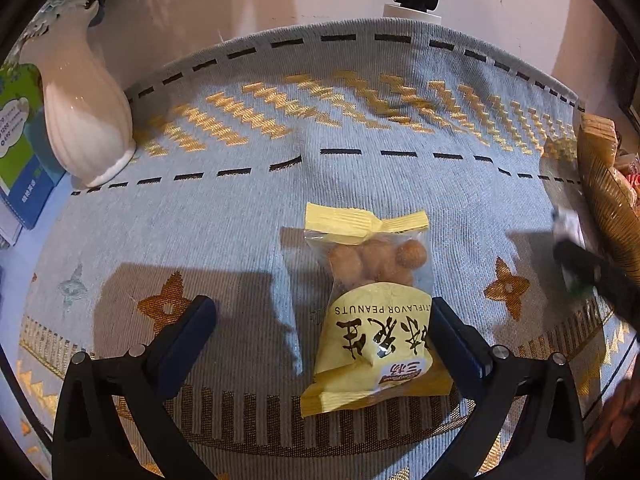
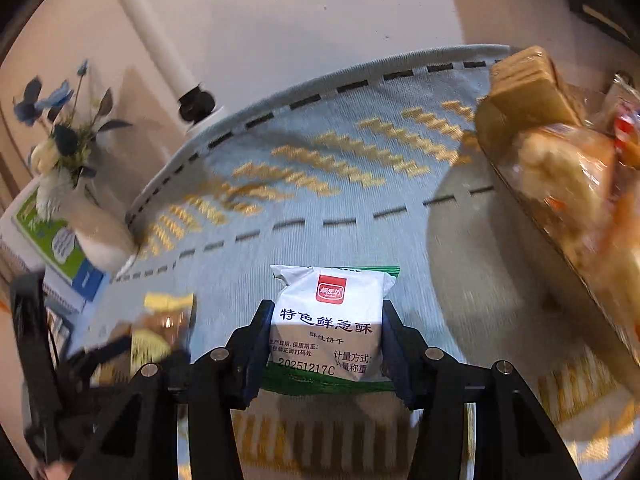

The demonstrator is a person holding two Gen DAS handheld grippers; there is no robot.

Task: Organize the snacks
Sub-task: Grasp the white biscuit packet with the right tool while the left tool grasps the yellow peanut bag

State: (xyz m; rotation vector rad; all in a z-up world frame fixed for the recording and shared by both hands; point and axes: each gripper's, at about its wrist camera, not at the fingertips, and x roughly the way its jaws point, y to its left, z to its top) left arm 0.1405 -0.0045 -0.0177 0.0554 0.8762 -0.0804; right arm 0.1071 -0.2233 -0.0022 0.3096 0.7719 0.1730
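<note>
Lying between the spread left tongs (image 1: 324, 316): peanut packet (image 1: 368, 312).

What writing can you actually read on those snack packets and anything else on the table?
"TIFLAVOR PEANUTS": yellow peanut packet, seen upside down, its first letters hidden; large black Chinese characters below.
"特色鲜葱酥": white biscuit packet, under a red logo too small to read.
"20251217C": same packet, lower left.
"计量方式:": same packet, lower right.
Green and blue box beside the white vase: print too small to read.
</note>
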